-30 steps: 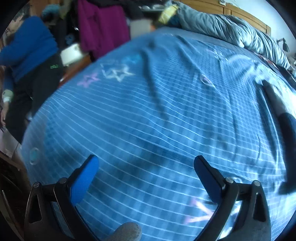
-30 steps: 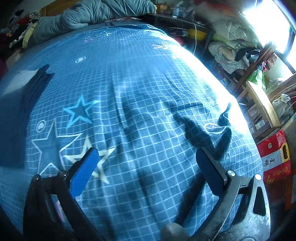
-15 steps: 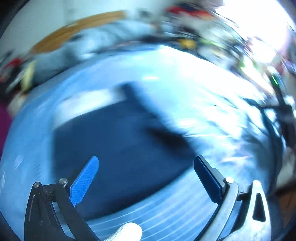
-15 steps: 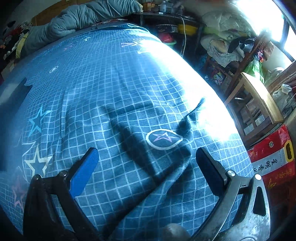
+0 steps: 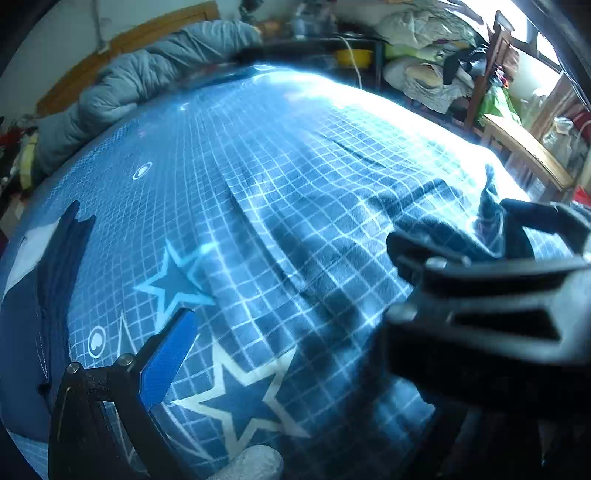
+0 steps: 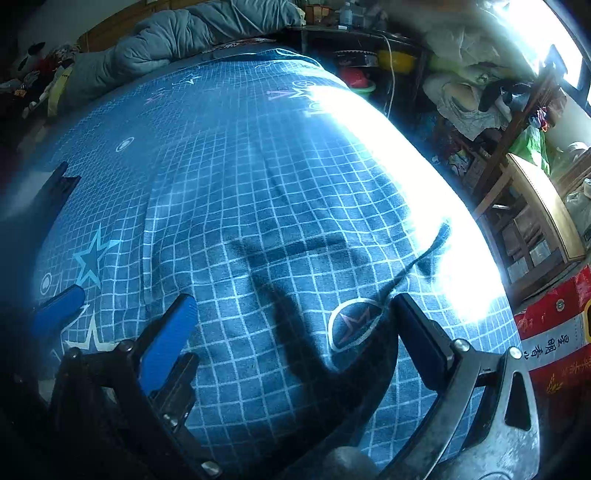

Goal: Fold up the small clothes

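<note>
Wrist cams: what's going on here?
A person holds both grippers open over a blue checked bedsheet, and neither grips anything. The right gripper hovers beside the left gripper, blocking the right side of the left view. A dark blue garment lies flat at the far left, untouched. No fold has started.

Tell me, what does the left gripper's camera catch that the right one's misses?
Only the left wrist view shows the dark garment broadly at the bed's edge, and the right gripper from the side. Only the right wrist view shows the red printed box and a red bowl. Both share the blue checked bedsheet and grey duvet.
</note>
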